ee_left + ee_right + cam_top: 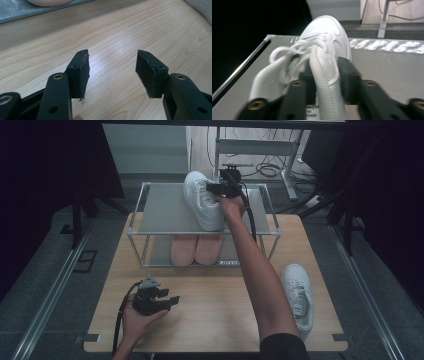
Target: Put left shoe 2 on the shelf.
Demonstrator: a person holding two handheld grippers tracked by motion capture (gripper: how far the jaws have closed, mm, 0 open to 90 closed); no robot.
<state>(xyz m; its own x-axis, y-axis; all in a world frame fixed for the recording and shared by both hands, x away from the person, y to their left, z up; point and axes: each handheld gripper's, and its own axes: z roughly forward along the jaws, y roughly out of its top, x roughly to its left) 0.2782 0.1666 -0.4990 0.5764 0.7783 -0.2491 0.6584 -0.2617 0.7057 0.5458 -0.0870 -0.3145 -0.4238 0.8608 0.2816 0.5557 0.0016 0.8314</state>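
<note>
White sneaker lies on your rack's top shelf; your right gripper straddles its side wall, jaws spread and loosened. Your left gripper rests spread, empty, on the counter.

Grey floor, white desk frame, dark surrounding curtains.

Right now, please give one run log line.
white shoe: on rack top | right gripper: jaws around shoe collar | left gripper: open, idle
</note>
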